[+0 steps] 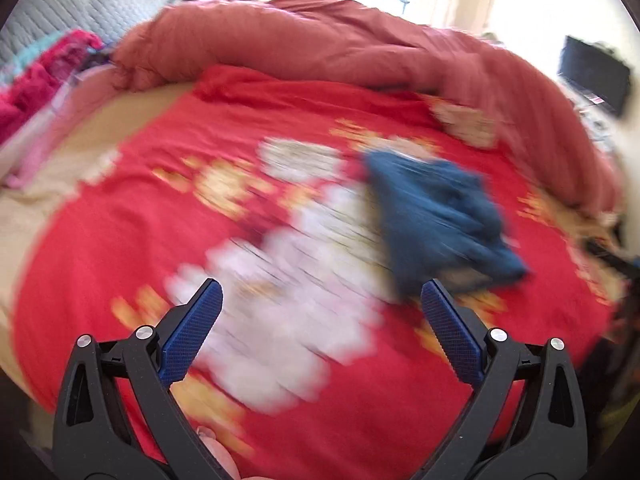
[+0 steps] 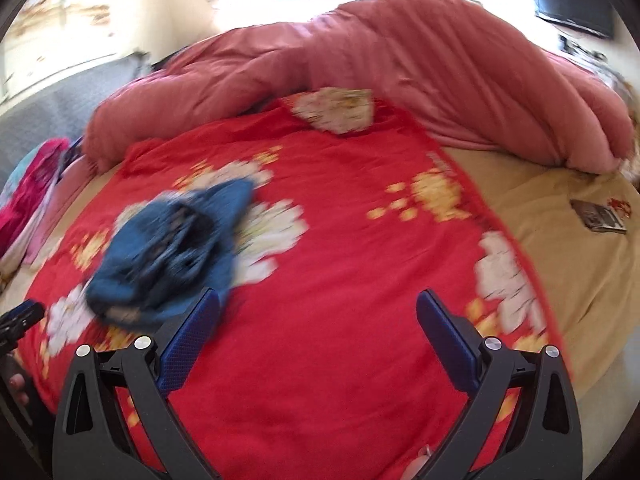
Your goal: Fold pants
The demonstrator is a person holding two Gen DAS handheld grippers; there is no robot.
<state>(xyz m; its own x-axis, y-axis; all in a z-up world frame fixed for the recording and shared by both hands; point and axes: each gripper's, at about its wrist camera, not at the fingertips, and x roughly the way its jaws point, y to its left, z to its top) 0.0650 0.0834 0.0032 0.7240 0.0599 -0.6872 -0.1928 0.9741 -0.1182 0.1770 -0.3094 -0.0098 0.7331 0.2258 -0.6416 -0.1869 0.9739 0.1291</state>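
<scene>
Pants (image 2: 168,256), blue and bunched in a compact heap, lie on the red flowered blanket (image 2: 340,280), on the side away from the bare beige sheet; blur hides whether they are neatly folded. Left claw (image 1: 322,300) and right claw (image 2: 318,312) both hover above the blanket, jaws spread apart, holding nothing. That heap fits either a finished bundle or one awaiting spreading

Ahead of your left gripper (image 1: 322,304) and off to its right, the pants (image 1: 440,220) lie bunched on the blanket (image 1: 280,128); from your right gripper (image 2: 318,312) they sit ahead-left. The blanket lies on the bed sheet (image 2: 560,240), with the rolled duvet (image 2: 400,60) behind it.
</scene>
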